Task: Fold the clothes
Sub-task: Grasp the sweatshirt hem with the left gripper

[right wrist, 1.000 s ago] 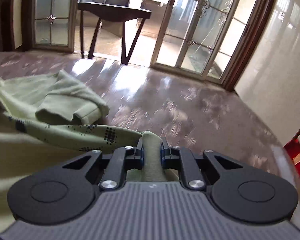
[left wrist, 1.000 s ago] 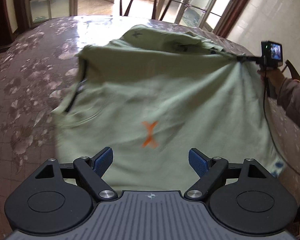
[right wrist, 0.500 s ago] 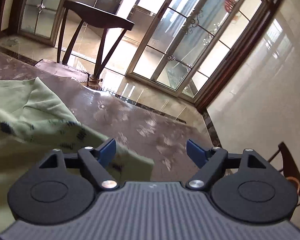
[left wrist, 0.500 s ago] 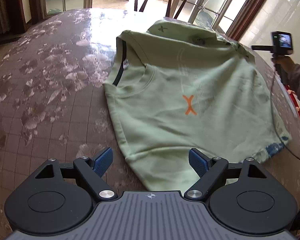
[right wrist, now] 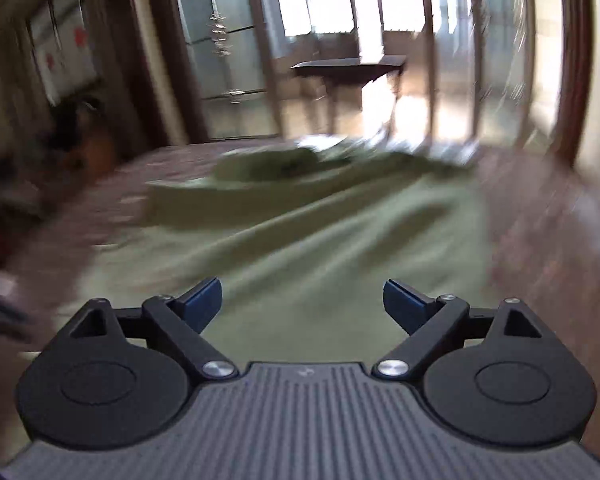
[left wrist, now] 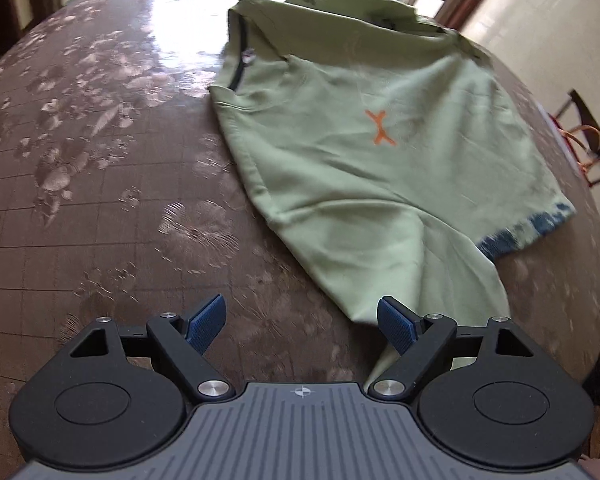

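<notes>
A light green T-shirt [left wrist: 364,148] with an orange X on the chest lies spread on the brown flower-patterned table [left wrist: 100,184]. Its dark-edged collar points to the far left, and a blue-patterned sleeve edge [left wrist: 528,232] lies at the right. My left gripper [left wrist: 302,322] is open above the table, its right finger [left wrist: 396,324] over the shirt's near corner, with nothing gripped. In the blurred right wrist view my right gripper [right wrist: 302,300] hovers over the shirt [right wrist: 324,248] with its jaws still opening and nothing pinched between them.
A dark chair with an orange strap [left wrist: 588,140] stands past the table's right edge. In the right wrist view, glass doors and a dark side table [right wrist: 348,70] are behind the big table. Bare tabletop lies left of the shirt.
My right gripper let go of the shirt's edge, opened wide and swung round to face the shirt. The shirt dropped flat onto the table. My left gripper drew back towards the near corner.
</notes>
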Demonstrator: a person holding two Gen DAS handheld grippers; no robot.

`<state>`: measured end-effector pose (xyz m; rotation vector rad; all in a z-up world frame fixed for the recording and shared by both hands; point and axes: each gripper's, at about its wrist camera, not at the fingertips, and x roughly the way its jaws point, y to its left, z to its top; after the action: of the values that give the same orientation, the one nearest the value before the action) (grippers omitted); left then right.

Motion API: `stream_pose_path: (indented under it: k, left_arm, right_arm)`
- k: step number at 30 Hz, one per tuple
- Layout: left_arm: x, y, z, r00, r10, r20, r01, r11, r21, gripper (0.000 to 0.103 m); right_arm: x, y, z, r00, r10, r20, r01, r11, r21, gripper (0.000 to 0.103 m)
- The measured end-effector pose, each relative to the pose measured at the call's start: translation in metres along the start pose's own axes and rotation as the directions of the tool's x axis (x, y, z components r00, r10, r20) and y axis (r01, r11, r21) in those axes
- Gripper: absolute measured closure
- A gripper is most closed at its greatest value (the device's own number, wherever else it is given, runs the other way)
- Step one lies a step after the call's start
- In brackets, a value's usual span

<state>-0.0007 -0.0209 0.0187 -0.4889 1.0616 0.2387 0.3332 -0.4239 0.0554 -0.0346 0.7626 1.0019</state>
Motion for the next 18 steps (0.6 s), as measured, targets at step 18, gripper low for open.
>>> stream_pose_path:
  k: [18]
  left_arm:
    - [0.039,-0.040,-0.028,0.949,-0.303,-0.086,0.311,0.944,0.105,0.016]
  right_arm:
    - [-0.028,0.129,-0.171,0.997,0.073,0.004,-0.070,0.940,0.334,0.013]
